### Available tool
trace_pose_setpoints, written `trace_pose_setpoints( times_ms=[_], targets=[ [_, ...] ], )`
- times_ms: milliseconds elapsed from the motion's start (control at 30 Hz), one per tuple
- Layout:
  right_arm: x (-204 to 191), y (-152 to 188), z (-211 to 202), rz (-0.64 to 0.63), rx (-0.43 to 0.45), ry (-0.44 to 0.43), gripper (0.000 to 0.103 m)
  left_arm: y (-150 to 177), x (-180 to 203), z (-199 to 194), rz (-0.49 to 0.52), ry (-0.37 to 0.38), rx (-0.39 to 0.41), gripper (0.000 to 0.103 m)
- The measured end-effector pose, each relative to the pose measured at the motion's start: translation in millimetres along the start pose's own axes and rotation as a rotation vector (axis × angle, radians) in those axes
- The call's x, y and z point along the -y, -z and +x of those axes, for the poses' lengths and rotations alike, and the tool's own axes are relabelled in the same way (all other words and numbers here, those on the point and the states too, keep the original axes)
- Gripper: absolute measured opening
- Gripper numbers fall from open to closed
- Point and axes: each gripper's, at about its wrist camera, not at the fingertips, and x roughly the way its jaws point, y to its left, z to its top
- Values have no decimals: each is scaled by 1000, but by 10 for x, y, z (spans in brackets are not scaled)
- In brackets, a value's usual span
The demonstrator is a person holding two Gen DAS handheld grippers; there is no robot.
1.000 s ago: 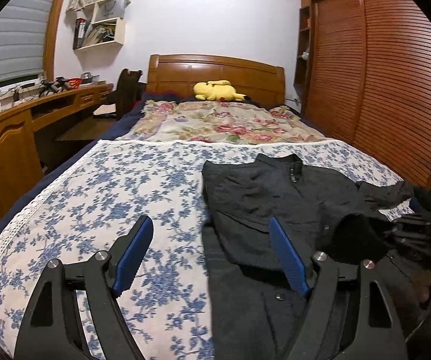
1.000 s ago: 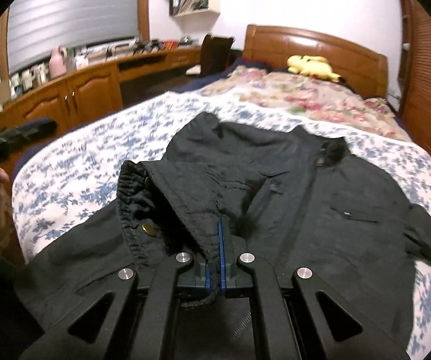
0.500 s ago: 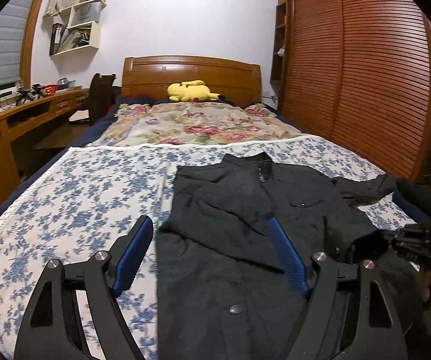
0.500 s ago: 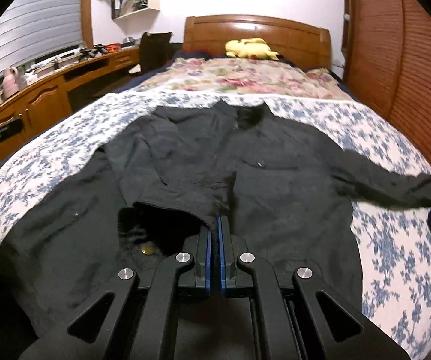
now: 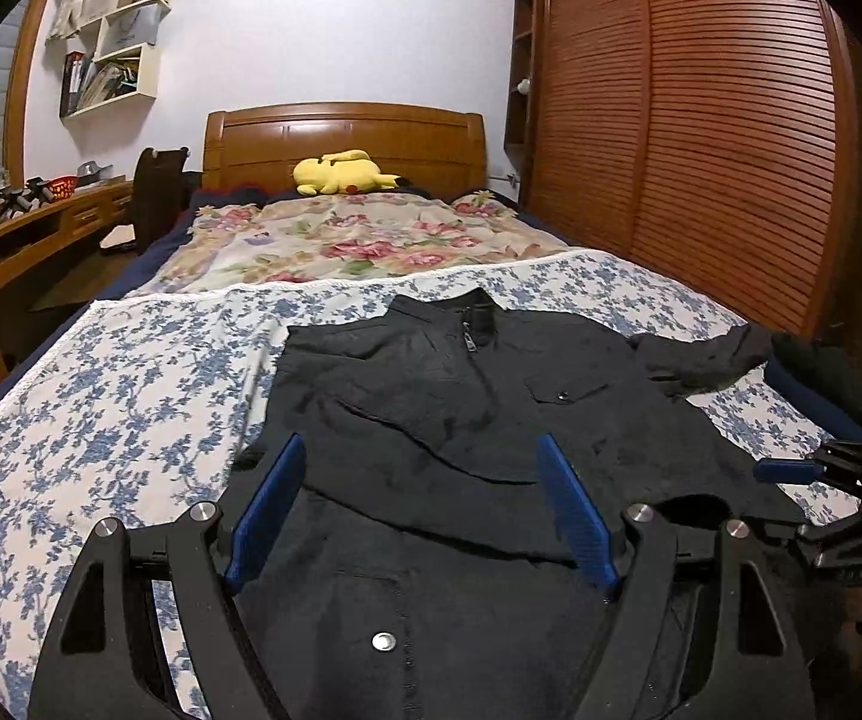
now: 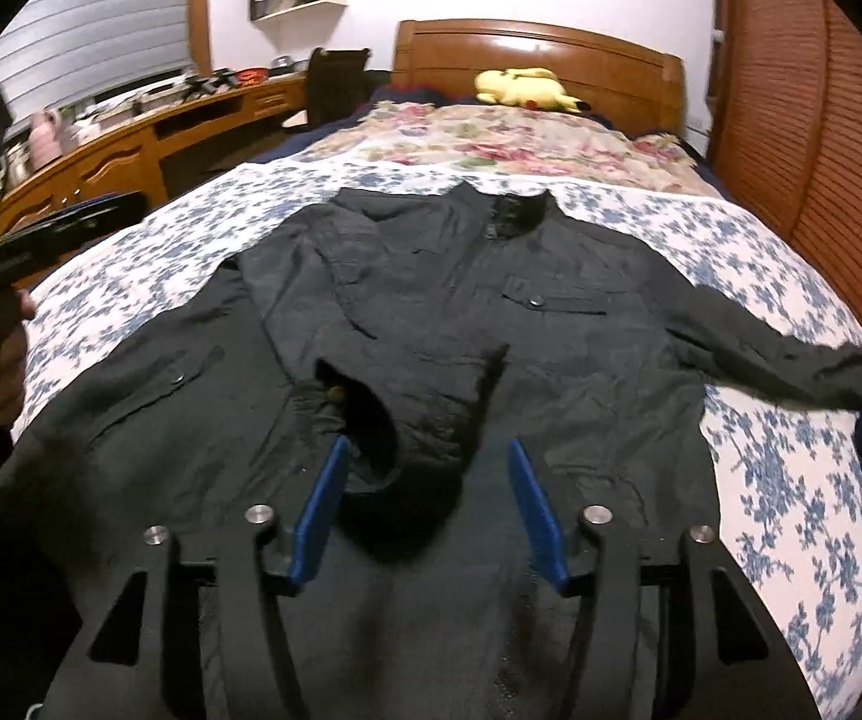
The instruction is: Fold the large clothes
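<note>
A black jacket (image 5: 490, 396) lies front up on the blue-flowered sheet (image 5: 101, 390), collar toward the headboard. One sleeve is folded across its chest, and that sleeve's cuff (image 6: 407, 420) rests between the fingers of my right gripper (image 6: 428, 444). The jaws are opening and the pads stand clear of the cloth. The other sleeve (image 6: 790, 360) stretches out toward the bed's right edge. My left gripper (image 5: 420, 444) hovers open over the jacket's lower front with nothing gripped. In the left wrist view one of the right gripper's blue fingers (image 5: 787, 471) shows at the right.
A yellow plush toy (image 5: 344, 171) lies by the wooden headboard (image 5: 341, 132), with a rose-patterned quilt (image 5: 359, 240) below it. Slatted wardrobe doors (image 5: 700, 150) run along the bed's right side. A wooden desk (image 6: 131, 138) and dark chair (image 5: 158, 192) stand on the left.
My right gripper carried the sleeve cuff across the jacket's front, then opened off it. My left gripper moved right, from over the sheet to over the jacket.
</note>
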Motion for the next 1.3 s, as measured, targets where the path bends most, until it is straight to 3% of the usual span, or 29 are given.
trace_pose_setpoints(
  times_ms=[567,900,967,1000,1033,1233,1267,1300],
  targets=[
    [-225,-212,581,-151,-79,-63,77,-14,70,41,1,5,-6,80],
    [-107,-155,959,-211,-217,69,77,-6,-2,-10,-6,5,-2,80],
    [1,-160,939,-180,-212,57,49,-4,1,-13,-3,7,-2,80],
    [56,-177,921,-160,-206,56,23,1,9,-14,-1,8,-2,80],
    [136,-185,874,-136,-192,57,13,2,21,-12,2,10,-3,80],
    [666,-102,511,53,-92,119,10,9,124,10,15,28,-5,80],
    [754,-70,455,82,-82,135,12,8,143,14,17,32,-4,80],
    [843,-37,404,102,-81,161,20,7,167,21,19,35,-4,80]
  ],
)
